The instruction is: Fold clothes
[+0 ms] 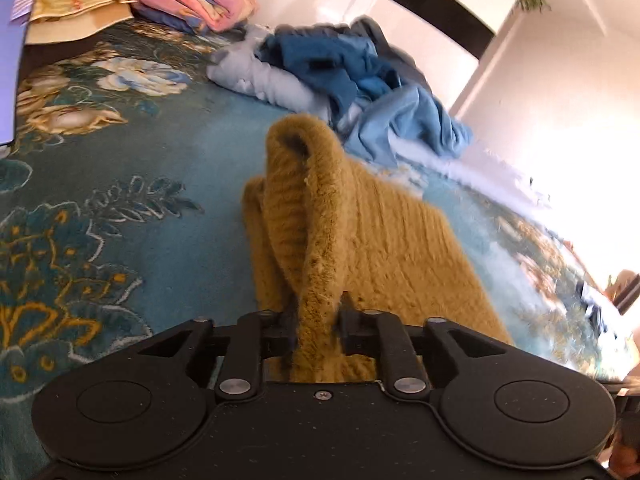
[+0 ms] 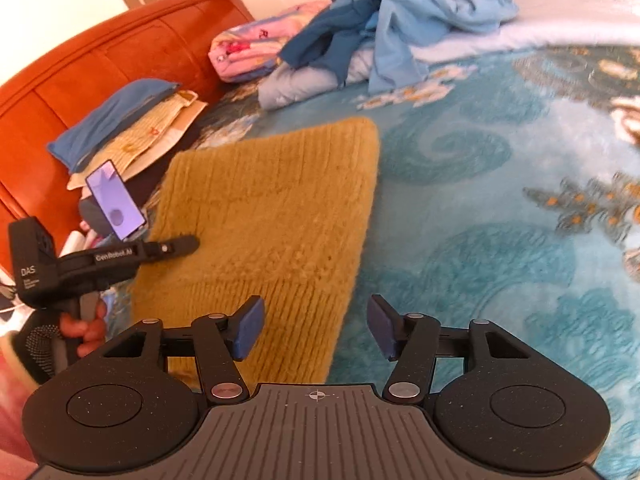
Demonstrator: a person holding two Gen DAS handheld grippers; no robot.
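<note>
Left tongs (image 1: 316,320) are clenched on a thick fold of the mustard sweater (image 1: 340,232), with the knit bunched up between the fingers and rising in a loop ahead of them. In the right wrist view the same tongs (image 2: 188,245) reach in over the sweater's left side, beside a lit phone (image 2: 115,205) near the headboard edge of the bed (image 2: 500,248).

The sweater (image 2: 272,216) lies on the blue flowered bedspread, already folded into a rough rectangle, its ribbed hem toward the near edge of the bed. Judging by this, a further fold is under way from the left.

Several things could go wrong. The fuzzy knit is bulky and soft, so the pinched layers may slip apart and only the top one come along, leaving a lopsided fold. Lifting from one side alone could drag the whole sweater across the bedspread instead of turning it over, since nothing pins the other side. The phone sits close enough to the left tongs that a wide swing might knock it.

Right tongs (image 2: 316,326) are released, fingers spread wide, hovering over the sweater's near right edge and gripping nothing. If they close too low they could catch the bedspread along with the hem.

Toward the far edge of the bed sits a heap of blue clothes (image 2: 384,28), well apart from the sweater, with folded pink bedding (image 2: 248,52) left of it.
</note>
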